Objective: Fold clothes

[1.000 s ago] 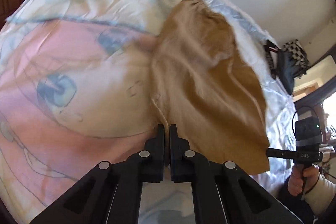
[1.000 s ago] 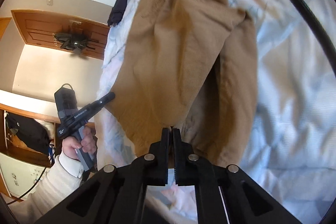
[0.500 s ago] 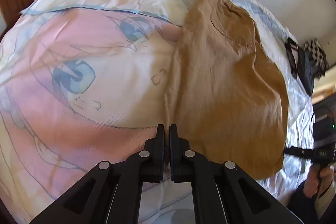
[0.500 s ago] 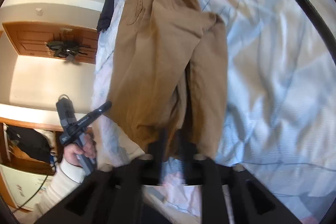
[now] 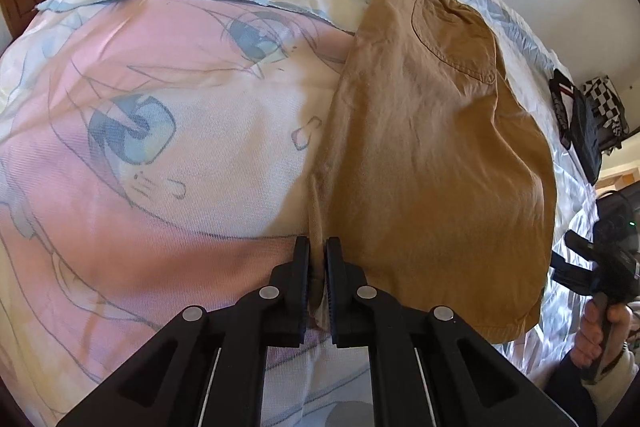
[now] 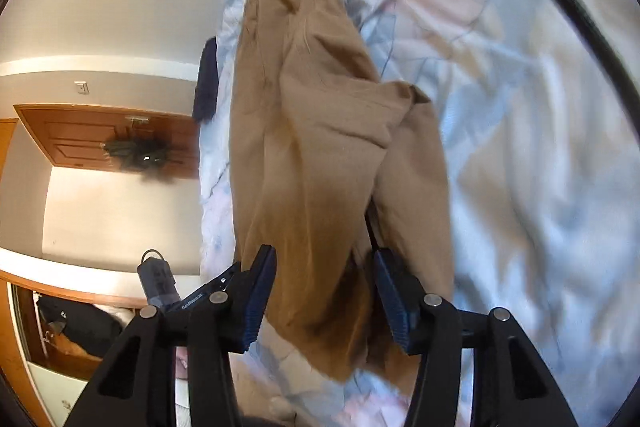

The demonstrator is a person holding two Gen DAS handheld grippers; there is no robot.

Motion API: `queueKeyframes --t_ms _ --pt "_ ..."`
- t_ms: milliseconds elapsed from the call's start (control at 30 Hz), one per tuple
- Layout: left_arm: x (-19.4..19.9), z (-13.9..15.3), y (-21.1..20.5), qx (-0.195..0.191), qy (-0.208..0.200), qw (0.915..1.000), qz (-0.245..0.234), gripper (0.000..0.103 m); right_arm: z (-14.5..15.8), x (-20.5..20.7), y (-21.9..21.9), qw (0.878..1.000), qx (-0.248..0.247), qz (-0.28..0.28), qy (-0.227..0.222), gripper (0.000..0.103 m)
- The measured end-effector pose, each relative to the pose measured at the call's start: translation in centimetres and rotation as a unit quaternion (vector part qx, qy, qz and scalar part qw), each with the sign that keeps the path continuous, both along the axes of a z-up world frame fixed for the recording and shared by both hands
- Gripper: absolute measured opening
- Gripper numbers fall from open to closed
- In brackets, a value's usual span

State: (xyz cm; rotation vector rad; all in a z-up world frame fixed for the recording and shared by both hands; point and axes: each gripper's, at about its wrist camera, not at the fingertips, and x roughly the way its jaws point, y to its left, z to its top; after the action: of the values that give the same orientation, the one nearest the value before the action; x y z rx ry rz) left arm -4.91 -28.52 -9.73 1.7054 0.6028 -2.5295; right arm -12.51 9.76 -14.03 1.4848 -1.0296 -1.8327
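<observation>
Tan shorts [image 5: 432, 163]: one garment of light brown woven cloth, lying on the bed [image 5: 168, 155], folded lengthwise so that one half covers the other. In the left wrist view the gathered elastic waistband points to 12 o'clock and the hemmed leg openings to 5 o'clock; a curved pocket seam shows near the waistband. The cloth is creased, not flat. The inner edge at 6 o'clock is lifted off the bed. In the right wrist view the shorts [image 6: 320, 167] run from 12 o'clock down to 6 o'clock, with the upper layer bunched in soft folds and one leg spread toward 4 o'clock.
</observation>
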Motion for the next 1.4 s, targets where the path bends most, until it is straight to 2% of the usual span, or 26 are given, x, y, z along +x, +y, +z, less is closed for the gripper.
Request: queueKeyframes --t_ms 33,100,133,300,467,567,600,633,667,700,800,900,1000,1033,1133,1233,1300,1400 --pt "0.0 0.1 0.0 0.000 0.000 1.0000 0.001 0.008 0.0 -0.3 -0.3 1.000 -0.001 -0.001 0.009 0.054" --pt "-0.1 0.3 0.1 -0.003 -0.004 1.0000 -0.004 0.008 0.6 -0.4 -0.8 0.999 0.008 0.015 0.040 0.027" --pt "-0.1 0.4 0.2 -0.005 -0.006 1.0000 -0.007 0.008 0.8 -0.4 -0.8 0.999 0.011 0.020 0.045 0.005" --pt "0.1 2.1 0.6 0.033 0.010 0.9992 -0.018 0.008 1.9 -0.3 1.1 0.999 -0.003 0.010 0.035 0.004" --pt "0.4 3.2 2.1 0.065 0.025 0.9969 -0.036 0.008 4.5 -0.3 3.4 0.999 0.014 -0.009 0.047 0.004" --pt "0.2 2.7 2.7 0.034 0.017 0.9979 -0.054 0.008 4.1 -0.7 3.7 0.999 0.042 0.006 0.033 0.006" --pt "0.0 2.1 2.8 0.021 0.003 0.9981 -0.057 0.008 3.3 -0.8 3.3 0.998 0.059 0.012 0.025 0.011" --pt "-0.3 1.4 2.7 0.011 -0.011 0.9983 -0.055 0.008 2.1 -0.7 2.9 0.997 0.073 0.018 0.005 0.021" --pt "-0.6 0.9 2.5 0.005 -0.020 0.9985 -0.050 0.008 0.7 -0.6 2.6 0.996 0.087 0.023 -0.017 0.039" --pt "-0.8 0.7 2.4 0.009 -0.022 0.9987 -0.046 0.008 0.0 -0.2 2.8 0.996 0.083 0.023 -0.037 0.045" --pt "-1.3 0.5 2.7 0.007 -0.035 0.9982 -0.049 0.008 -0.5 1.6 4.1 0.996 0.047 0.019 -0.073 0.051" --pt "-1.5 0.6 2.9 -0.002 -0.037 0.9974 -0.061 0.008 0.2 3.0 3.8 0.996 0.051 0.048 -0.062 0.053" --pt "-1.4 0.5 2.3 0.011 -0.035 0.9978 -0.054 0.008 -0.1 3.5 2.9 0.995 0.055 0.061 -0.059 0.050" --pt "-1.4 0.4 2.1 0.017 -0.034 0.9981 -0.048 0.008 -0.5 3.5 2.7 0.994 0.062 0.063 -0.061 0.041" --pt "-1.2 0.6 1.9 0.016 -0.030 0.9986 -0.039 0.008 -0.8 3.8 2.5 0.992 0.096 0.066 -0.052 0.003" --pt "-1.0 1.6 2.5 0.011 -0.025 0.9988 -0.040 0.008 -0.3 4.0 2.7 0.992 0.097 0.072 -0.046 0.002" --pt "-0.6 2.2 3.1 0.025 -0.012 0.9986 -0.046 0.008 0.2 4.7 3.3 0.993 0.087 0.063 -0.051 0.002" --pt "0.0 2.8 3.0 0.029 -0.004 0.9980 -0.057 0.008 0.2 4.8 3.4 0.992 0.099 0.057 -0.060 0.002"
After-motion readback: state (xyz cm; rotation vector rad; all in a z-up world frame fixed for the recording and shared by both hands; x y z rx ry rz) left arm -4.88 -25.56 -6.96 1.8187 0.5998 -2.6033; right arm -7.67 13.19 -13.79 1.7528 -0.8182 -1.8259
